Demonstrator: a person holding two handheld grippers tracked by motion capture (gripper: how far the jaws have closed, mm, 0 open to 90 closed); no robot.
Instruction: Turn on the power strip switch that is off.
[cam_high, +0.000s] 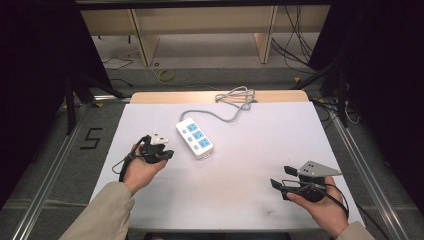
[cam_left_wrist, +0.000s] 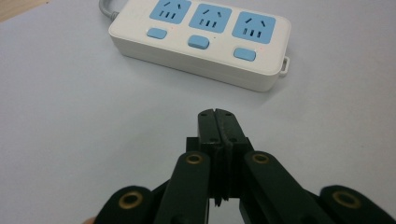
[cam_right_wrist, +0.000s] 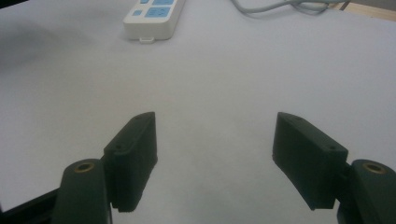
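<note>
A white power strip (cam_high: 195, 138) with three blue sockets lies left of the table's middle. Its grey cable (cam_high: 227, 116) runs back to a loose coil (cam_high: 236, 95). My left gripper (cam_high: 168, 153) sits just left of the strip and points at it. In the left gripper view its jaws (cam_left_wrist: 215, 112) are pressed together with nothing between them, a short way from the strip (cam_left_wrist: 201, 42). My right gripper (cam_high: 283, 177) rests near the front right, apart from the strip. Its jaws (cam_right_wrist: 215, 119) stand wide over bare sheet, with the strip (cam_right_wrist: 152, 18) far ahead.
A white sheet (cam_high: 250, 150) covers the table, and a strip of bare wood (cam_high: 170, 97) shows at its far edge. Metal rails run along both sides. Cables and wooden frames lie on the floor beyond the table.
</note>
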